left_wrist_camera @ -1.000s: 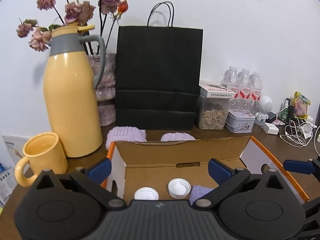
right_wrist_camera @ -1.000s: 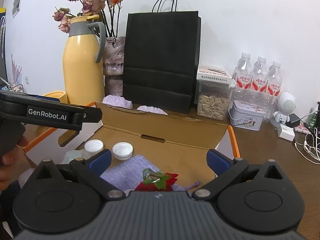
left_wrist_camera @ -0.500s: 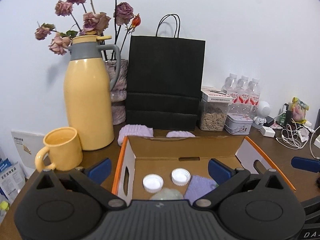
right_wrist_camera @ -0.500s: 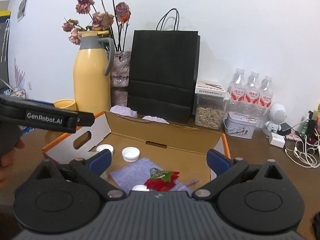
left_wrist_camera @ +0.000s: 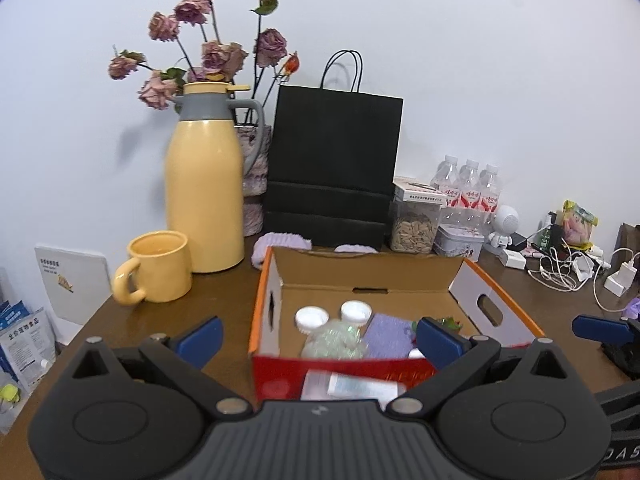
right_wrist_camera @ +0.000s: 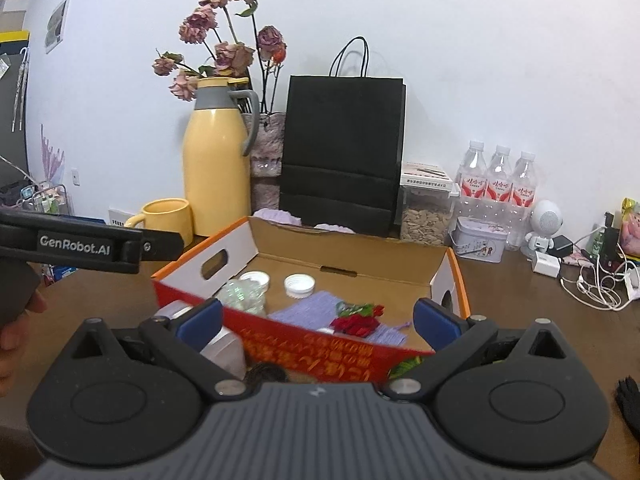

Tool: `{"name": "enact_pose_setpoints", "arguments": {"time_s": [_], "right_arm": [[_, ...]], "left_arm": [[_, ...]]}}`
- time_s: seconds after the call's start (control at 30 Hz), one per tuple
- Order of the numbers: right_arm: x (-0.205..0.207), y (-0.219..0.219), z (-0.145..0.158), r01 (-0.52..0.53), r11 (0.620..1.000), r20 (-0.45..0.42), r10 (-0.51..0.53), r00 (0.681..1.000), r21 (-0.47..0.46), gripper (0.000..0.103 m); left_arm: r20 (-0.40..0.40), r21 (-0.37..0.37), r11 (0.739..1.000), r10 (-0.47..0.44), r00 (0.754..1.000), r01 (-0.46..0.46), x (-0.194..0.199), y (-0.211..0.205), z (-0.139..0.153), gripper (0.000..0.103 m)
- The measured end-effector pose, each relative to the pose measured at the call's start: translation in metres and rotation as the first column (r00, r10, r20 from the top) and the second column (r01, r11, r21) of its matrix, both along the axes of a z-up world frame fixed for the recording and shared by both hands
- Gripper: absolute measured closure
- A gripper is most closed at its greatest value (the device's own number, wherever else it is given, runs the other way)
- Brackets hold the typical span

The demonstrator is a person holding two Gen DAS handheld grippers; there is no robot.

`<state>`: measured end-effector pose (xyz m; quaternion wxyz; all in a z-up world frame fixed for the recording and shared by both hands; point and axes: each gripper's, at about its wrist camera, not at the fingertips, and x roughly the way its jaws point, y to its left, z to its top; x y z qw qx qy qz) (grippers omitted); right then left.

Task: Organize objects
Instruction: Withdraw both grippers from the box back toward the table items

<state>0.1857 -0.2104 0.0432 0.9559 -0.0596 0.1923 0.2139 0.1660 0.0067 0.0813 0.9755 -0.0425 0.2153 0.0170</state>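
Note:
An open cardboard box with orange edges and a red front wall sits mid-table. Inside lie two white caps, a crinkly clear wrapper, a purple cloth and a red-and-green item. My left gripper hovers open before the box, holding nothing. My right gripper is open too, empty, just short of the red wall. A white tube lies in front of the box. The left gripper's body shows at the left of the right wrist view, held by a hand.
A yellow thermos, a yellow mug, a black paper bag and dried roses stand behind the box. A seed jar, a tin, water bottles and tangled cables fill the back right.
Both grippers have drawn back and risen away from the box. Its red front wall and the items before it have come into view. Both stay open.

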Motion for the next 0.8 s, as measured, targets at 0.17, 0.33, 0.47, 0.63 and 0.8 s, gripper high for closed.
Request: {"name": "enact_pose_setpoints", "arguments": {"time_s": [0.17,0.33,0.47,0.63,0.8], "right_arm": [[-0.023,0.001,-0.004,0.000,1.000,-0.003,0.000,1.000,0.000,0.000],[-0.042,0.005,-0.015,0.003,1.000,-0.015,-0.004,1.000,-0.019,0.000],[-0.056,0.008,-0.024,0.002,0.999,-0.030,-0.003,1.000,-0.050,0.000],[-0.070,0.011,-0.031,0.006,0.997,-0.031,-0.009,0.999,-0.073,0.000],[-0.078,0.017,-0.042,-0.014,0.997,-0.048,0.010,0.999,-0.081,0.000]], "left_arm": [[0.004,0.015,1.000,0.015,1.000,-0.015,-0.026,0.009,-0.002,0.000],[0.009,0.039,0.999,0.033,0.999,-0.033,-0.050,0.020,-0.010,0.000],[-0.011,0.056,0.998,0.031,0.999,-0.030,-0.064,0.027,-0.021,0.000],[-0.042,0.064,0.998,0.025,0.999,-0.022,-0.078,0.033,-0.039,0.000],[-0.095,0.049,0.999,0.016,0.995,-0.011,-0.081,0.036,-0.058,0.000]]}}
